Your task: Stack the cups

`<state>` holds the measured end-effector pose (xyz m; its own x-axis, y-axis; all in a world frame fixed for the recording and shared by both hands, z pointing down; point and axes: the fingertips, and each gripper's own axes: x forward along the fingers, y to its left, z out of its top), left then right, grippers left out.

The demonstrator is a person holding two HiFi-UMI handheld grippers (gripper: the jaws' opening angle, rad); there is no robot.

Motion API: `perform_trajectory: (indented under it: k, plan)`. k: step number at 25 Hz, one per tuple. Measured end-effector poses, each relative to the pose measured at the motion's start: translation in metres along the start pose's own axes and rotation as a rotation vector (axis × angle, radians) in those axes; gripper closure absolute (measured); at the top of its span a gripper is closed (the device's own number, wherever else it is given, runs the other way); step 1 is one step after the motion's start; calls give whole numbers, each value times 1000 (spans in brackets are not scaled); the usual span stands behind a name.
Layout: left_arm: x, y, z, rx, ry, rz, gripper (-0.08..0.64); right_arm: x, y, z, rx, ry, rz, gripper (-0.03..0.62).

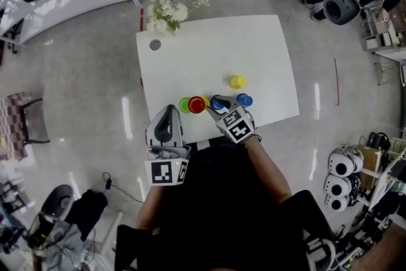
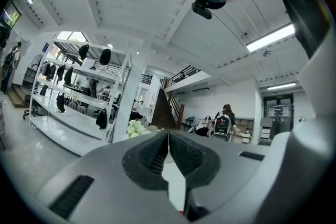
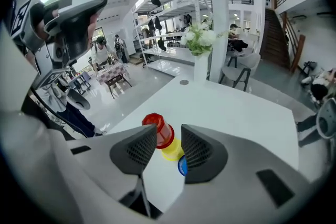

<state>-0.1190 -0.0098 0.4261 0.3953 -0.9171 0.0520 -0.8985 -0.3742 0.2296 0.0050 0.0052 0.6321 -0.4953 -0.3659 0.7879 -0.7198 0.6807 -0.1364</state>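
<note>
While cups (image 1: 196, 105) crowd the table's (image 1: 254, 41) near edge, the right gripper (image 3: 168, 132) gapes partway beside them, the left gripper (image 2: 169, 136) pinched shut.

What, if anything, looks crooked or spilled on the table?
The red cup sits on a yellow cup, and that pair seems to lean sideways in the right gripper view, while the flower vase behind stands straight. That could be the camera's angle. Nothing looks spilled or broken.
</note>
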Motion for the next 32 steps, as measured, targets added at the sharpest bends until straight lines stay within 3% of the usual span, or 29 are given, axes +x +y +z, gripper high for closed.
perform_trajectory:
  k: [6,13,18,23,27,29,32]
  plan:
    - [18,-35,-1,17,7,-86,537,-30,-32,-17,120,-79,-94,546]
    - [37,-82,-14,28,27,-190,538,-62,-77,-63,263,-137,-203,558]
    - [47,-112,-24,24,52,-245,537,-80,-102,-103,346,-110,-274,558]
    - [58,-132,-30,39,66,-286,537,-80,-117,-135,402,-66,-289,558]
    - [66,-143,-34,47,76,-296,538,-74,-125,-154,417,-18,-289,541]
    - [68,-147,-37,53,81,-299,538,-66,-127,-163,428,2,-276,472]
    - [71,-156,-40,59,91,-296,538,-58,-132,-174,433,29,-256,418]
